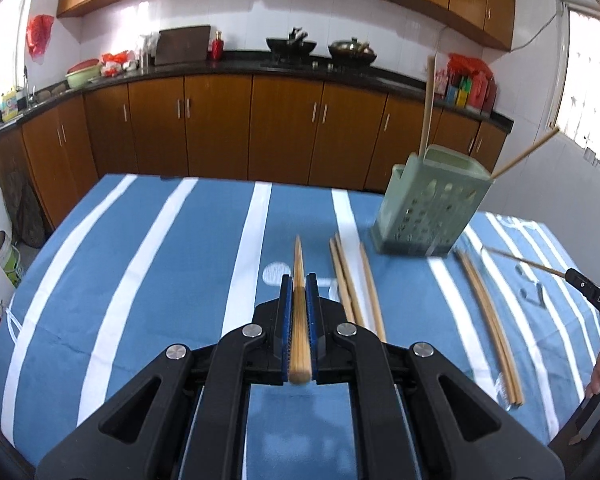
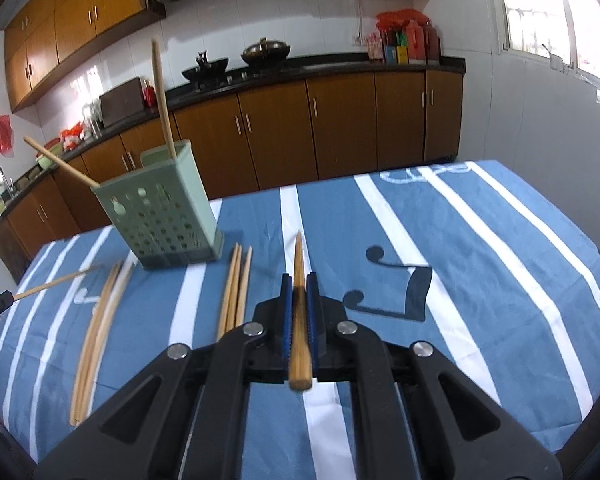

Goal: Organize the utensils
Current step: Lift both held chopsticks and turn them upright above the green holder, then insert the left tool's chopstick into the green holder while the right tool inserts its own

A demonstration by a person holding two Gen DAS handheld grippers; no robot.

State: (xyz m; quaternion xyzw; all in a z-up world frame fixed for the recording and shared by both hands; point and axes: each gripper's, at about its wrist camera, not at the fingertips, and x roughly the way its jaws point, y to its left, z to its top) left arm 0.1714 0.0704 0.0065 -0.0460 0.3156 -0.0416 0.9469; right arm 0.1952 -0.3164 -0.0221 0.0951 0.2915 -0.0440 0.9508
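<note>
Matt pale wooden chopsticks [image 1: 352,280] lie on a soft blue-and-white striped cloth [image 1: 180,260]; the perforated holder [image 1: 432,208] looks smooth green plastic; cabinets [image 1: 220,128] glossy wood.

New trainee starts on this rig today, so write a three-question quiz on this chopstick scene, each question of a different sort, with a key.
1. True or false: the left gripper is shut on a tan bamboo chopstick.
2. How many chopsticks stand in the pale green perforated plastic holder? A) none B) two C) five
3. Fill in: the loose bamboo chopsticks lie on a blue cloth with ____ stripes.

Key: 1 true. 2 B: one upright chopstick and one leaning chopstick. 3 white. Note that the right gripper also grips its own chopstick.
</note>
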